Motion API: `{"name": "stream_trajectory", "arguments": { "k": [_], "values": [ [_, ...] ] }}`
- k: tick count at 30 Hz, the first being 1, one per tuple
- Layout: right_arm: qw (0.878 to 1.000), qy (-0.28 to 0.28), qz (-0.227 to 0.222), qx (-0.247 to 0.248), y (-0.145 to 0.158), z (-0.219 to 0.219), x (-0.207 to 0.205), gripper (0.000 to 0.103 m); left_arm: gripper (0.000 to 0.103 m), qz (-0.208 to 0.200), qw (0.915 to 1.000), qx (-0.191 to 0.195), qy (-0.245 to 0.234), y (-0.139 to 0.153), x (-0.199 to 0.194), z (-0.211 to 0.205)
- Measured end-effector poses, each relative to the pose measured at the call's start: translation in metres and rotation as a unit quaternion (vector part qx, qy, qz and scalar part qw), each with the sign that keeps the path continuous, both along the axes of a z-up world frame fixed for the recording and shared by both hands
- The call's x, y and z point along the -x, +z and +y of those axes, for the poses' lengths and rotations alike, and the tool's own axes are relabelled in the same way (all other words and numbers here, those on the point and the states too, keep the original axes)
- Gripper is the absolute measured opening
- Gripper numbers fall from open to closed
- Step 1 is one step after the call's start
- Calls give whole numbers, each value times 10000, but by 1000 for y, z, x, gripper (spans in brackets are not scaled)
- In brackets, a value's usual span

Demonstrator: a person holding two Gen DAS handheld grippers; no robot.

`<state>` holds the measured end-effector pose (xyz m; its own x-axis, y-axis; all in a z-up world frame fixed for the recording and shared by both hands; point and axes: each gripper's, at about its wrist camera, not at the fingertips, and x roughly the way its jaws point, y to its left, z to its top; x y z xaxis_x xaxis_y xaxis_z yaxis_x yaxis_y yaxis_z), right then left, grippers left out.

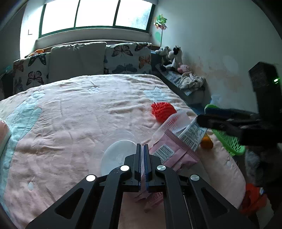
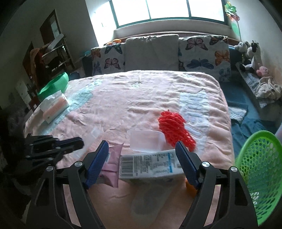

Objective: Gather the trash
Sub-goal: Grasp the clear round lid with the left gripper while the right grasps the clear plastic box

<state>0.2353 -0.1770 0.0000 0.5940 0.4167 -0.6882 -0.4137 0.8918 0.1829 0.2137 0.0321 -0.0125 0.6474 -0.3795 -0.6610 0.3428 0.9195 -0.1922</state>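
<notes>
Pinching clear plastic lid (image 1: 117,155), left gripper (image 1: 142,149) closed; right gripper (image 2: 141,155) wide, straddling white tube (image 2: 149,164).

Bright green-framed window (image 2: 169,10) above butterfly cushions (image 2: 204,52), pink-quilted bed (image 2: 132,98), stained white wall (image 1: 220,52).

Tube (image 2: 149,165) between pouch (image 2: 112,169), basket (image 2: 260,169)

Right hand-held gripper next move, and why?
Probably close the right hand-held gripper on the white tube: the tube lies between its open blue pads, neither visibly pressing it, and the green basket waits just to the right.
</notes>
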Motion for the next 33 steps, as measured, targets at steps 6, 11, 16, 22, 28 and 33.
{"name": "stream_trajectory", "arguments": {
  "k": [6, 11, 16, 22, 28, 33],
  "values": [
    [9998, -30, 153, 126, -14, 14, -18, 77, 3, -58, 9998, 152, 125, 7, 5, 12],
    [9993, -81, 215, 289, -23, 22, -26, 74, 3, -50, 9996, 214, 179, 7, 6, 19],
    [9989, -134, 267, 351, -30, 23, -32, 67, 3, -39, 9995, 255, 197, 7, 7, 21],
    [9990, -250, 273, 241, -32, 17, -34, 57, 3, -44, 9994, 269, 207, 8, 7, 20],
    [9995, -306, 79, 41, -17, 6, -24, 57, 3, -71, 9993, 281, 217, 13, 9, 18],
    [9991, -322, -108, -244, 2, -11, -8, 57, 3, -132, 9994, 293, 162, 23, 12, 11]
  ]
}}
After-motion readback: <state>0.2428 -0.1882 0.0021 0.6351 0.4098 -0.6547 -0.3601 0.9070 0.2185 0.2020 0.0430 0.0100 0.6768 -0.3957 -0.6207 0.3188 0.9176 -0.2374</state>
